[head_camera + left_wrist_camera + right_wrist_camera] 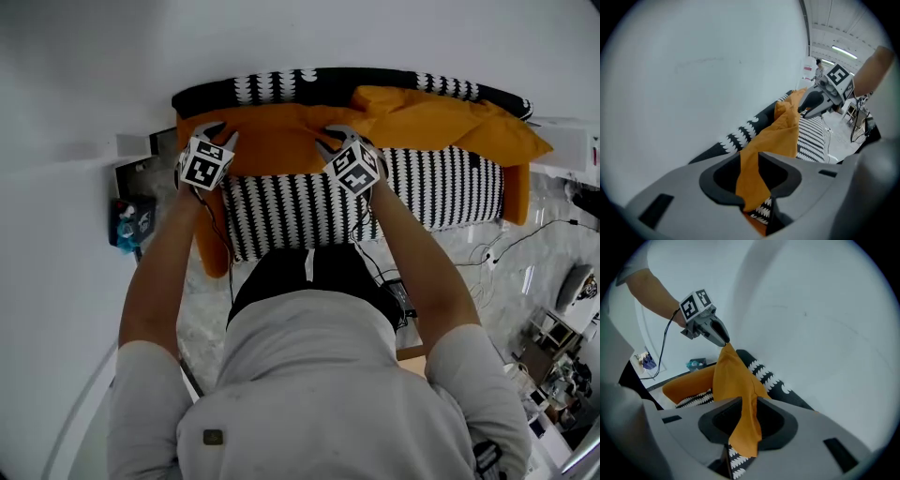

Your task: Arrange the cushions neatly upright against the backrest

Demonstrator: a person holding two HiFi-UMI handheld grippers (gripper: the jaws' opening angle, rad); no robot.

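Note:
An orange cushion [272,141] lies along the black-and-white backrest [272,86] of a small sofa, above the patterned seat [281,206]. A second orange cushion [450,122] leans at the right end. My left gripper [214,131] is at the first cushion's left top corner and my right gripper [336,136] at its right top corner. In the left gripper view the orange cloth [778,136] runs loosely through my left gripper [758,201], whose jaws stand apart with seat pattern showing beside it. In the right gripper view the cloth [731,376] hangs likewise through my right gripper [744,444].
A white wall stands right behind the sofa. Orange fabric [214,253] hangs down the sofa's left end. A blue item [127,225] sits on the floor at the left. Cables [506,248] and a cluttered rack [553,347] are on the floor at the right.

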